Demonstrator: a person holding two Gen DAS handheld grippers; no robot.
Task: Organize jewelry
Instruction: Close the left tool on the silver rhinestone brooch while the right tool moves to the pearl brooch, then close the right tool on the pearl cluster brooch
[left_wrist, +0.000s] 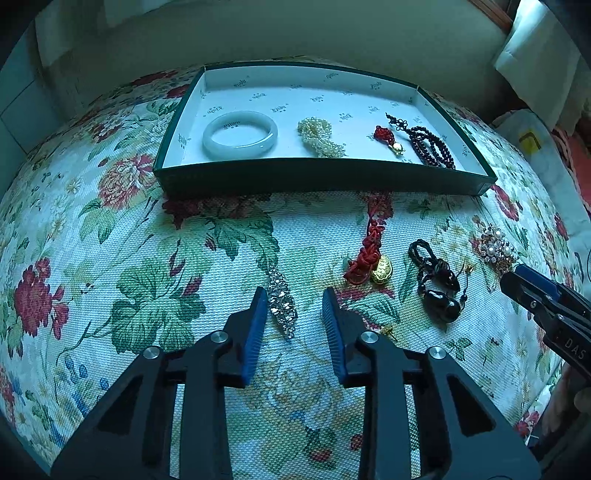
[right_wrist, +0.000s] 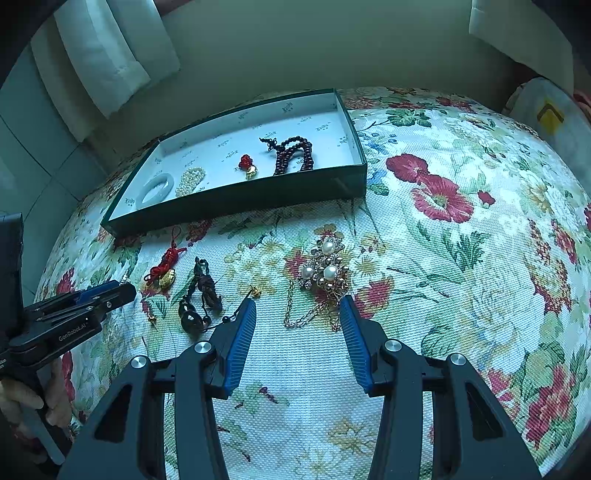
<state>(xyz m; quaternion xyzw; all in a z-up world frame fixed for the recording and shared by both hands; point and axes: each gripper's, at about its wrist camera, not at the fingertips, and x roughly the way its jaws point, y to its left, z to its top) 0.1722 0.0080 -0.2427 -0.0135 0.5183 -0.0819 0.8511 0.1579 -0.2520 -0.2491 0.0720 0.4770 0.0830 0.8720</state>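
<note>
My left gripper (left_wrist: 293, 301) is open over the floral cloth, with a silvery rhinestone strip (left_wrist: 282, 302) lying between its blue pads, close to the left one. My right gripper (right_wrist: 298, 304) is open too; the gold chain (right_wrist: 306, 314) of a pearl brooch (right_wrist: 325, 266) lies between its fingers. Behind stands a green box (left_wrist: 321, 181) holding a pale bangle (left_wrist: 240, 134), a pearl bunch (left_wrist: 319, 136), a red knot charm (left_wrist: 386, 136) and dark beads (left_wrist: 430, 146). A red knot with a gold ingot (left_wrist: 369, 254) and a black pendant (left_wrist: 437, 280) lie loose on the cloth.
A small gold stud (left_wrist: 388, 330) lies beside my left gripper's right finger. The cloth-covered surface curves away on all sides. White pillows (right_wrist: 110, 55) lean against the wall behind. A bag with a yellow label (left_wrist: 532, 144) sits at the far right. A hand (right_wrist: 22, 402) holds the left gripper's handle.
</note>
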